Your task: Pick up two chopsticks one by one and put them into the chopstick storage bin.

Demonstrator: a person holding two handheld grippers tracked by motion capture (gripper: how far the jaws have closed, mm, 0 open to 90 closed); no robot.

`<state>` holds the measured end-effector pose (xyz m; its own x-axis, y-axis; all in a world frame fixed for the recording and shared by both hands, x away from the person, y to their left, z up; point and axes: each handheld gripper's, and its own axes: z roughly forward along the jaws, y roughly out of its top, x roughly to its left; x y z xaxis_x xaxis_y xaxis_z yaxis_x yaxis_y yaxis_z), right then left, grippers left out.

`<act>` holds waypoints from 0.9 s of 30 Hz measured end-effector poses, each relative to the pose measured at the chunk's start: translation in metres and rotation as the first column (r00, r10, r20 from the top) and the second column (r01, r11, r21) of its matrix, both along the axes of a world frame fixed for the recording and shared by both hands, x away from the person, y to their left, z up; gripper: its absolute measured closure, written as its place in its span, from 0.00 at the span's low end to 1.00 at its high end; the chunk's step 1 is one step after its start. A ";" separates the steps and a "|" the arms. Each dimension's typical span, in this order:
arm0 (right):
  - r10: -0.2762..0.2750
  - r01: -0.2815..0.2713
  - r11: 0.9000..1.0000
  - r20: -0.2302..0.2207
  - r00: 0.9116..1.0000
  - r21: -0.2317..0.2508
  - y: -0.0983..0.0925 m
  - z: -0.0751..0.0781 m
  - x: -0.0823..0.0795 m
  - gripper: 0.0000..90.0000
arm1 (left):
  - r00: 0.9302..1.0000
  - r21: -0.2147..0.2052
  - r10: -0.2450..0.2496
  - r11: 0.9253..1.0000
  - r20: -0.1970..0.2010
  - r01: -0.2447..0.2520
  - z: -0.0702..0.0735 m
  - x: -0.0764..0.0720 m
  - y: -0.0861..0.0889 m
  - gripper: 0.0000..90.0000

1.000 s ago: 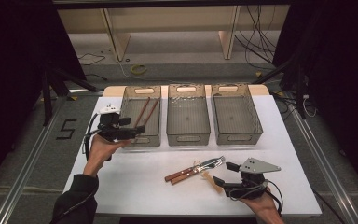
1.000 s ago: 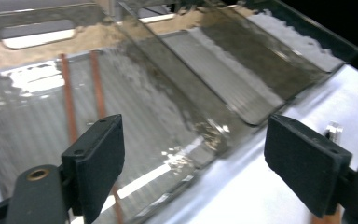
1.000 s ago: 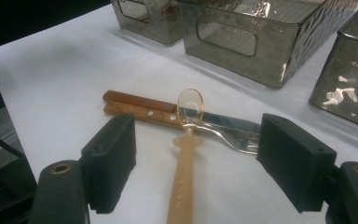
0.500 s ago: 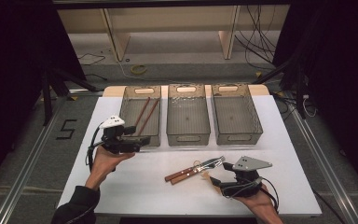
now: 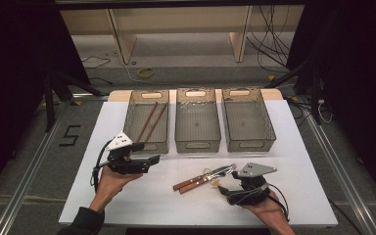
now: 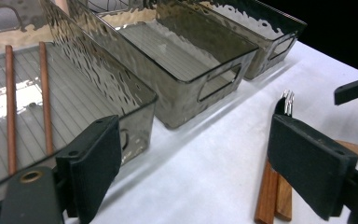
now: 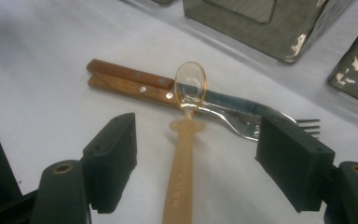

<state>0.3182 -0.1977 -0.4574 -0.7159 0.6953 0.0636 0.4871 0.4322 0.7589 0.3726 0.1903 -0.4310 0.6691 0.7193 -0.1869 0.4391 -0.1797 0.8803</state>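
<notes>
Right gripper (image 7: pixel 196 163) wide open, empty, straddling spoon (image 7: pixel 184 158) (handle end cut off); left gripper (image 6: pixel 214 163) open, empty.

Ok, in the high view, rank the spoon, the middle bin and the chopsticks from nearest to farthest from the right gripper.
From the right gripper:
1. Spoon, on the table right at its jaws.
2. Middle bin, beyond the cutlery, at the table's centre.
3. Chopsticks, far left, lying in the left bin.
</notes>
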 end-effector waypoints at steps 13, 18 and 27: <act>0.021 -0.026 0.996 -0.061 0.998 -0.088 0.010 -0.011 0.006 0.44 | 1.000 0.032 -0.025 0.999 0.012 0.025 -0.015 -0.019 -0.007 0.19; 0.025 -0.033 0.994 -0.075 0.997 -0.102 0.011 -0.012 0.007 0.47 | 0.999 0.045 -0.039 0.998 0.029 0.037 -0.020 -0.025 -0.010 0.19; 0.040 -0.052 0.990 -0.095 0.995 -0.130 0.016 -0.016 0.007 0.52 | 0.998 0.044 -0.049 0.998 0.025 0.048 -0.024 -0.031 -0.009 0.19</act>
<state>0.3256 -0.1820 -0.4732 -0.7429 0.6683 0.0400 0.5292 0.5495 0.6465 0.3415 0.1812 -0.4548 0.7078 0.6927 -0.1387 0.4061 -0.2382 0.8823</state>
